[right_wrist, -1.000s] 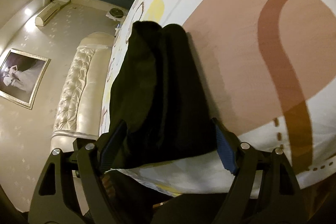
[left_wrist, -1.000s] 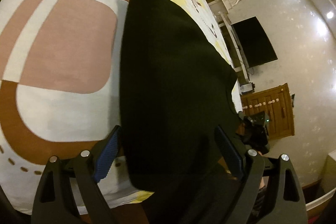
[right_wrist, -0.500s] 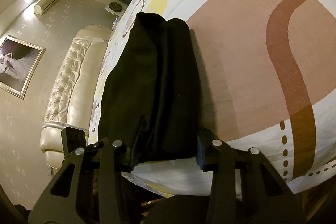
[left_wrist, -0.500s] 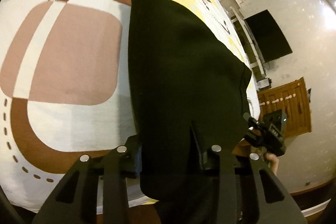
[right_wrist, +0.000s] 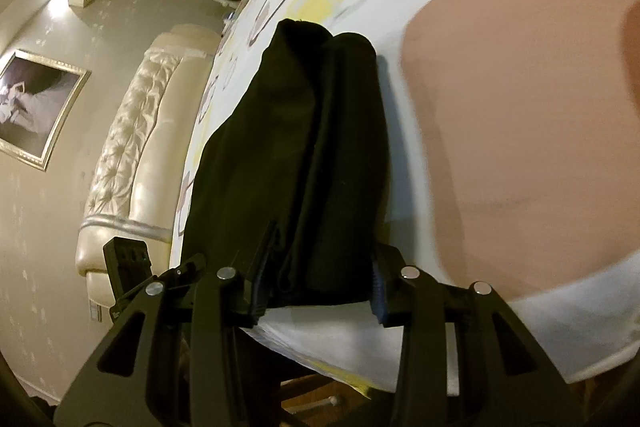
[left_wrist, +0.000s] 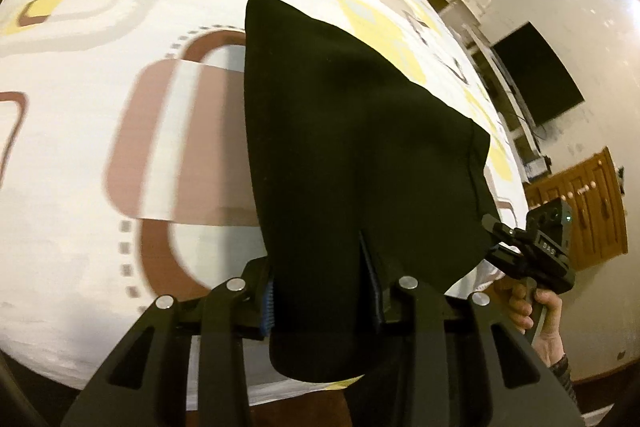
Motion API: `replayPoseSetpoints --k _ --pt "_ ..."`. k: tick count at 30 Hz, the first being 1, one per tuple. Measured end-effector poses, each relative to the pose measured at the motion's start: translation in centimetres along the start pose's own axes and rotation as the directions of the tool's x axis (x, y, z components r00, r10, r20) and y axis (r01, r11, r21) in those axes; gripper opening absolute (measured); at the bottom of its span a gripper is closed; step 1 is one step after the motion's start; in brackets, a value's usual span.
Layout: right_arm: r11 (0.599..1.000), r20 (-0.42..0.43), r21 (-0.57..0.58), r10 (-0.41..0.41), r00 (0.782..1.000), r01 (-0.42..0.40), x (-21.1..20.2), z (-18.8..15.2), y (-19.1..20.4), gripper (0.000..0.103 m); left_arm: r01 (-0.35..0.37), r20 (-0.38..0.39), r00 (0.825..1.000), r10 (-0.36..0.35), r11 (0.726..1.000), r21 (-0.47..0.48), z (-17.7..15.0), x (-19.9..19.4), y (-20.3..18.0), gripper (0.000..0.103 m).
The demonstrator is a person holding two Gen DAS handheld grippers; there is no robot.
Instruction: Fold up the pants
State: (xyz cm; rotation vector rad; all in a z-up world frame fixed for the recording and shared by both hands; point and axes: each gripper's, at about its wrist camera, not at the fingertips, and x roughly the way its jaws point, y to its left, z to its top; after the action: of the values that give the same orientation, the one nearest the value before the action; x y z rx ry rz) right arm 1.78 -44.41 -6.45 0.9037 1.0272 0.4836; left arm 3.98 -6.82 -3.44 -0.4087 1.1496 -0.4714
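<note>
The black pants (left_wrist: 352, 163) lie folded lengthwise on a bed (left_wrist: 100, 227), along its near edge, with one end overhanging that edge. The bed's cover is white with brown, tan and yellow rounded squares.

Left gripper (left_wrist: 322, 301): jaws closed on the near end of the pants, the blue pads pressing the cloth from both sides, at the near edge of the bed.

Right gripper (right_wrist: 316, 287): jaws closed on the other near corner of the pants, the layered fold bunched between the pads. In the left wrist view this gripper (left_wrist: 528, 247) shows at the right corner of the cloth, a hand (left_wrist: 540, 319) around its handle.

Both grippers' jaws have just been closing, with the pants between them.

No containers are in view.
</note>
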Motion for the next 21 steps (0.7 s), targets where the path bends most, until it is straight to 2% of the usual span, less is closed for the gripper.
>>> replayPoseSetpoints --k 10,14,21 --pt "0.999 -0.081 -0.037 0.020 0.997 -0.023 4.9 0.2 3.0 0.039 -0.099 0.016 0.995 0.099 0.995 -0.020 0.9 -3.1 2.9 0.036" --pt "0.998 -0.099 -0.055 0.023 0.995 -0.028 6.1 0.1 3.9 0.039 -0.100 0.014 0.995 0.100 0.994 -0.035 0.5 -3.7 4.5 0.036" --pt "0.999 -0.098 -0.042 0.020 0.995 -0.025 6.1 -0.2 3.4 0.039 -0.096 0.030 0.995 0.097 0.995 -0.014 0.1 -3.4 4.6 0.038"
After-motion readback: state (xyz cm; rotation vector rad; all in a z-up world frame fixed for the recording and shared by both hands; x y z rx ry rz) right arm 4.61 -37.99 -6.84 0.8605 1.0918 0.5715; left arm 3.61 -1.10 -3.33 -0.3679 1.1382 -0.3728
